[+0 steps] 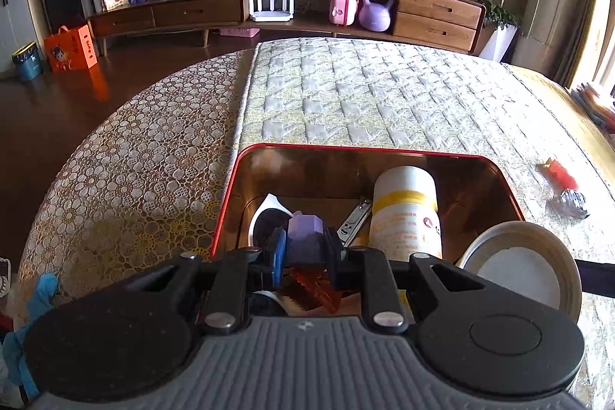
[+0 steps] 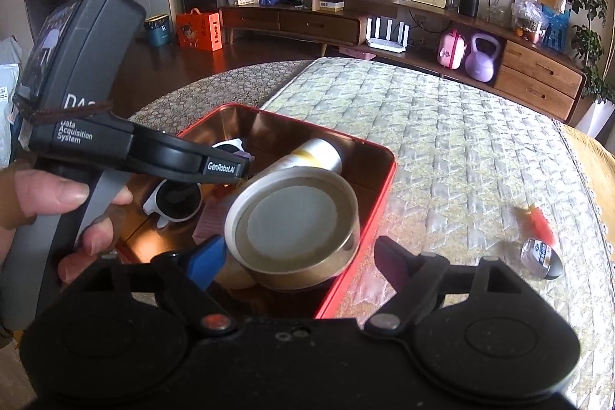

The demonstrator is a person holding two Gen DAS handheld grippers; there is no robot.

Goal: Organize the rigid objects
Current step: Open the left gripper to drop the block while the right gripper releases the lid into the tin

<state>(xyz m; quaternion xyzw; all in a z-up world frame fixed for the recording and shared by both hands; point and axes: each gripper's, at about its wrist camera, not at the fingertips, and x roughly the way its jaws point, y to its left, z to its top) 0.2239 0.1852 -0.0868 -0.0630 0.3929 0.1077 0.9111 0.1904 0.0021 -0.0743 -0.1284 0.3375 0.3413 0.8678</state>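
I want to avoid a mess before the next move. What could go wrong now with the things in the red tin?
1. The left gripper is shut on a small purple block above the crowded red tin; released carelessly, it may land on the nail clipper or the white bottle.
2. The round can sits tilted between the open pads of the right gripper, near the tin's red wall, and might tip over.
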